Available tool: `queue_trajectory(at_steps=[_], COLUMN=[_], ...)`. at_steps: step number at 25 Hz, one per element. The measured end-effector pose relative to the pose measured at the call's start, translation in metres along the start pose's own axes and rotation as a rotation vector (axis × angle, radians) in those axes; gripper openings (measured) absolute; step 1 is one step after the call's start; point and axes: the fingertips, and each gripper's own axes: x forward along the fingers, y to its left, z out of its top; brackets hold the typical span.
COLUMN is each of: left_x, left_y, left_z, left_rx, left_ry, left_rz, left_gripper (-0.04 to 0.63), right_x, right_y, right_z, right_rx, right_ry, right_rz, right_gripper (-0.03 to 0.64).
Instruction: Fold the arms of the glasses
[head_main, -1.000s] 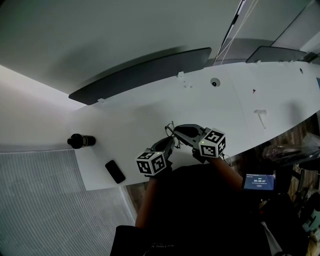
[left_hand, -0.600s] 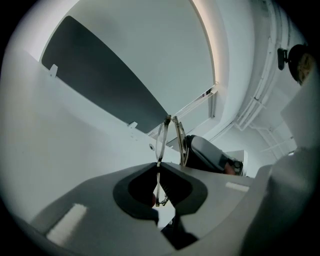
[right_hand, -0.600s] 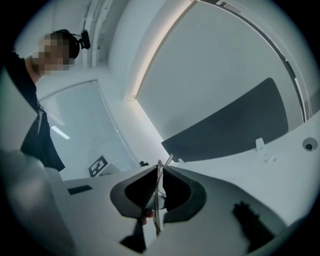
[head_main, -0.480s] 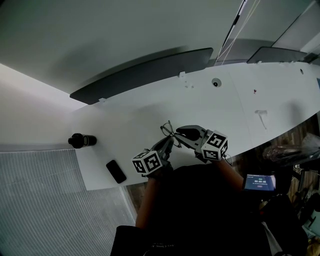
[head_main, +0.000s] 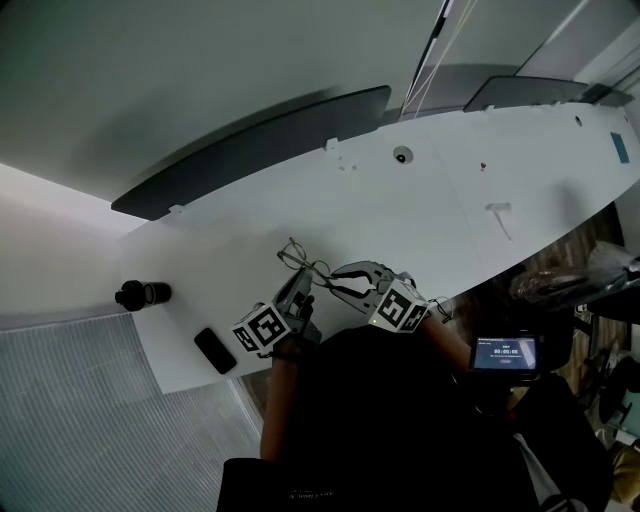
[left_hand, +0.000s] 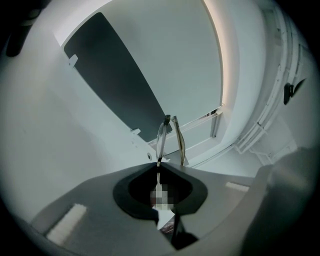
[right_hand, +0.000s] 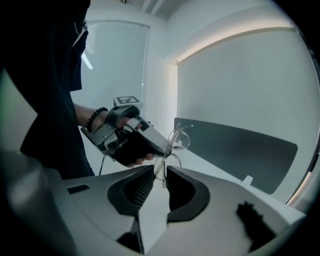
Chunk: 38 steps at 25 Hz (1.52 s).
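Just above the white surface (head_main: 400, 220), the left hand-held gripper (head_main: 302, 290) is clenched on the glasses (head_main: 293, 256), while the right hand-held gripper (head_main: 335, 282) has just been opening, with one arm (right_hand: 162, 174) loose between its jaws.

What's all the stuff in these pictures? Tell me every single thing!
Table: one, white, long, under everything.
Glasses: one pair, thin wire frame, held up over the table's near edge.
Phone: one, black, flat on the table's left corner.
Cylinder: one, black, at the table's left end.
Panel: one, dark grey, along the table's far edge.
Screen: one, small and lit, beyond the table's near edge, at right.
Left hand-held gripper: one, grey, shut on the glasses.
Right hand-held gripper: one, grey, jaws just been opening, a glasses arm between them.
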Motion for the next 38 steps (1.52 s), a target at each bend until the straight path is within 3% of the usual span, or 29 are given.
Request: queue_trajectory(at_steps=[7,10,16,24,38], left_x=[-0.002,-0.001,0.000,0.000,-0.006], left_y=[0.000,0.002,0.000,0.004,0.025], left_z=[-0.009,-0.012,-0.014,-0.014,-0.018], left_rx=[0.093,0.122,0.224,0.254,0.477], left_ry=[0.042,0.052,0.068,0.072,0.140], left_rz=[0.014,0.018,0.056,0.080,0.225], left_gripper=[0.023,0.023,0.023,0.023,0.023], right_x=[0.002,0.002,-0.001,-0.005,-0.011], right_y=[0.016,0.014,0.013,0.011,0.013], right_z=[-0.004,-0.007,-0.011,-0.010,-0.019], right_rx=[-0.016,-0.046,-0.025,-0.008,0.011], right_ry=[0.022,0.048,0.074,0.083,0.112], right_rz=[0.073,0.063,0.070,0.064,0.064], right_gripper=[0.066,0.026,0.022,0.021,0.020])
